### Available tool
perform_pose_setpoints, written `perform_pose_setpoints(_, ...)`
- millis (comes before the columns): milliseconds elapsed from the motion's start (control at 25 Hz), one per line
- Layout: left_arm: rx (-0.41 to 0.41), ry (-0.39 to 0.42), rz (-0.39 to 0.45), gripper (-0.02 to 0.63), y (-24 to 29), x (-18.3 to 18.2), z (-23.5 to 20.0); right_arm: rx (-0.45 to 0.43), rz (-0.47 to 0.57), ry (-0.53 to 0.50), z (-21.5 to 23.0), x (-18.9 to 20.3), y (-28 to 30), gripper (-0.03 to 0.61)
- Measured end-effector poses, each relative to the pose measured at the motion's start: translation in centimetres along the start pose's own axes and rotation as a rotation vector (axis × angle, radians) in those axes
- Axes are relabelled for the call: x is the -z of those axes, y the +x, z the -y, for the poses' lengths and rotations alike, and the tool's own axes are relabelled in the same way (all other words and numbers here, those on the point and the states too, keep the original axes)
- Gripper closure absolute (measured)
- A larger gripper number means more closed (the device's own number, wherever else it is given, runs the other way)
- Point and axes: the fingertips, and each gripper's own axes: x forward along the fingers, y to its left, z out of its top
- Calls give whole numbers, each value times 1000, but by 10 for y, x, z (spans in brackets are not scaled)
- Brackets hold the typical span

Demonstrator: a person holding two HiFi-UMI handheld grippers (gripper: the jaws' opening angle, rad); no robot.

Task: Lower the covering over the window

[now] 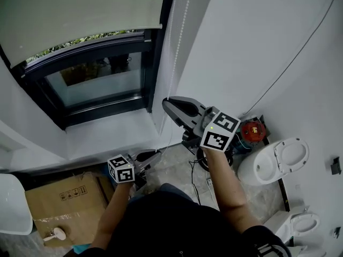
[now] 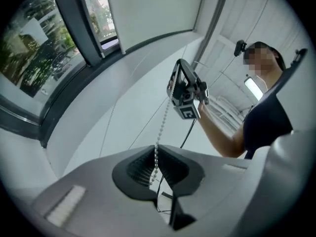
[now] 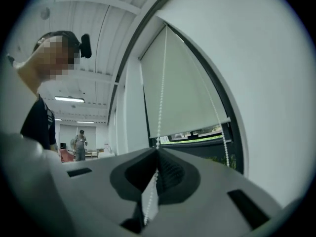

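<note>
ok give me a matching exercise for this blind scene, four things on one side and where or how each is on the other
Things:
1 roller blind
2 right gripper
3 left gripper
4 cardboard box

Places or states:
a on the floor under the window
b shut on the bead chain, lower down
c part way down, window below it uncovered
d shut on the bead chain, higher up

Pairs: 1-c; 2-d; 3-b; 4-a
</note>
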Motion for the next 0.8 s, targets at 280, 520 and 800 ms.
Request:
perform_pose_setpoints(280,-67,-21,-130,589,-7,32,-13,28,-114,8,1,50,-3,566)
perform_pose_setpoints(520,-103,-30,-88,589,-7,26,-20,35,-168,62,7,84,-6,566)
perform_pose_setpoints(800,-186,25,-7,588,-12,-2,-26,63,-172,53,10,89,-17,566)
